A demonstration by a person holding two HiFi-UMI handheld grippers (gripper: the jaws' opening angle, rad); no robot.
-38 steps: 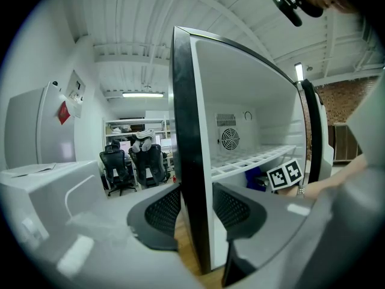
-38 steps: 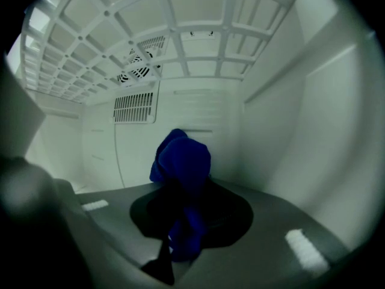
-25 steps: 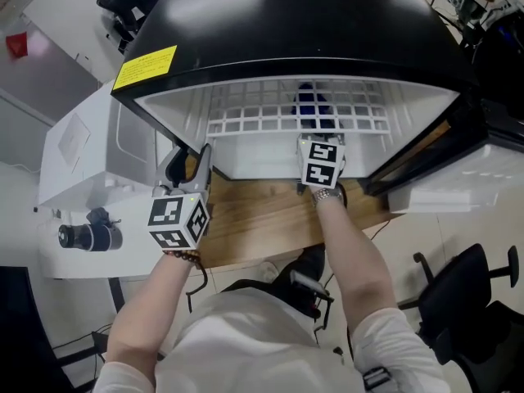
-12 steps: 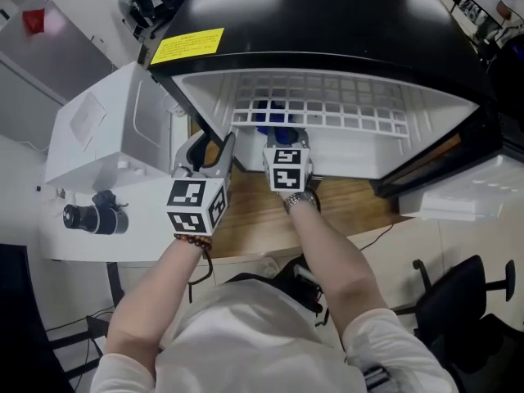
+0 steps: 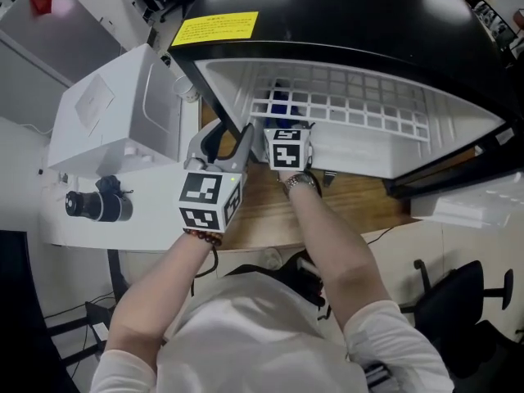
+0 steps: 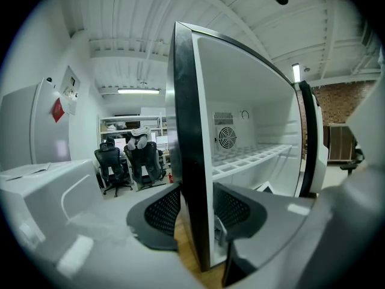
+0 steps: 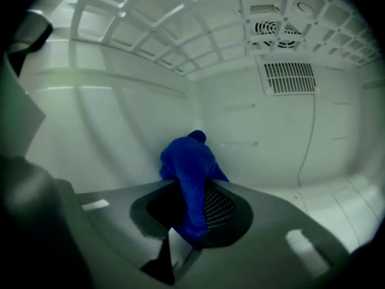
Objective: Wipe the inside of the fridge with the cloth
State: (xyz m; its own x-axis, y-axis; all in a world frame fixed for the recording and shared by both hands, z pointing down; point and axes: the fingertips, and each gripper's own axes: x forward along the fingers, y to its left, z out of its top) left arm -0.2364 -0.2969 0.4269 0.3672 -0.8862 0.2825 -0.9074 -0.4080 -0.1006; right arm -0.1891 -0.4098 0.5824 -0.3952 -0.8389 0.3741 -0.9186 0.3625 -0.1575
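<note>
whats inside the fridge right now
Inside the fridge: a white wire shelf, vent grilles on the back wall, and the blue cloth clamped in the right gripper, near a rear corner. The wall right behind the cloth is covered.

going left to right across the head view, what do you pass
white box → left gripper, clamped on the fridge wall → right gripper, holding the blue cloth inside the fridge → office chair
</note>
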